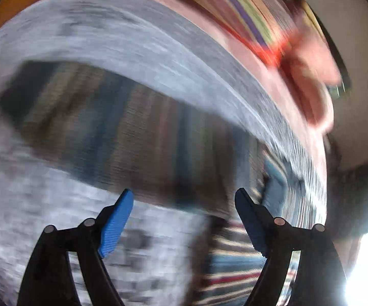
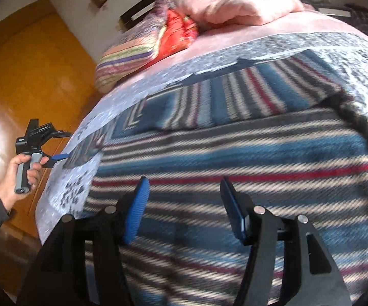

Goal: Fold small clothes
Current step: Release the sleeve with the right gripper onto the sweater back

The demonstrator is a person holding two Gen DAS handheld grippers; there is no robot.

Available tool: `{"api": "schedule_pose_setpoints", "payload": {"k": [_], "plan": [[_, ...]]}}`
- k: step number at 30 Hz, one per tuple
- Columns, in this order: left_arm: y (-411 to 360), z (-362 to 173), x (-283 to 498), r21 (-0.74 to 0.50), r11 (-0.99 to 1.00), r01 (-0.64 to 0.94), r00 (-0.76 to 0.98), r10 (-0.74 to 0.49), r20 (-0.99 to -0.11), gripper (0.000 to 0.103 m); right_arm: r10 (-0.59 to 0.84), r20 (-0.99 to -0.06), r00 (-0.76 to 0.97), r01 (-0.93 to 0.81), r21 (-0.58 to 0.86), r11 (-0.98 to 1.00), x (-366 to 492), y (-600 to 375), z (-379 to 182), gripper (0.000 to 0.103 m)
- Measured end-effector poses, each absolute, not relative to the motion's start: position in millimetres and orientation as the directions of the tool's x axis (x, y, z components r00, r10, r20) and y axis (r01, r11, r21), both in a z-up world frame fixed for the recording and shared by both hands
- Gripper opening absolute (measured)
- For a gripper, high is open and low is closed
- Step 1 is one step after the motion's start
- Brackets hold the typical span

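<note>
hovering over striped garment [image 2: 234, 153], right gripper [image 2: 184, 204] fingers spread wide, left gripper [image 1: 184, 219] likewise, both empty

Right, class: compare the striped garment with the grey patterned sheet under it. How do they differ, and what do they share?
The striped garment has blue, white and red bands; the grey patterned sheet is mottled grey and white. The garment lies on top with a folded layer; the sheet lies as a single layer beneath, and extends past the garment along its far and left sides. Both lie spread on the bed.

Daylit fisheye views, heavy motion blur at the left wrist, white glare bottom right, dark curved corners
</note>
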State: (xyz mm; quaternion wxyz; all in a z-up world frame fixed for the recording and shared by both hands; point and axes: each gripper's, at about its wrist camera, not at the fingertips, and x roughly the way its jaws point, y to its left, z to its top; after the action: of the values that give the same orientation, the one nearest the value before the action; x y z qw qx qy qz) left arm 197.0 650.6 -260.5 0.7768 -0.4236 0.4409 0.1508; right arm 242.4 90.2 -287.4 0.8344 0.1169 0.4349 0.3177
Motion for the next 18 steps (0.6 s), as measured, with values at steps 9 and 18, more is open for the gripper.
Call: {"api": "schedule_pose_setpoints", "payload": {"k": [9,18], "plan": [[776,-304,137,-0.57,0.355,-0.741,0.609,-0.004,-0.793,0.082,0.673,-0.656,0.341,-0.501,0.479,0.721,228,142,-279,0.058],[805,-336,142,-0.611,0.287,-0.738,0.641,0.016,-0.767,0.083,0.662,-0.682,0.312,-0.51,0.467,0.722,226,156,-284,0.058]]}}
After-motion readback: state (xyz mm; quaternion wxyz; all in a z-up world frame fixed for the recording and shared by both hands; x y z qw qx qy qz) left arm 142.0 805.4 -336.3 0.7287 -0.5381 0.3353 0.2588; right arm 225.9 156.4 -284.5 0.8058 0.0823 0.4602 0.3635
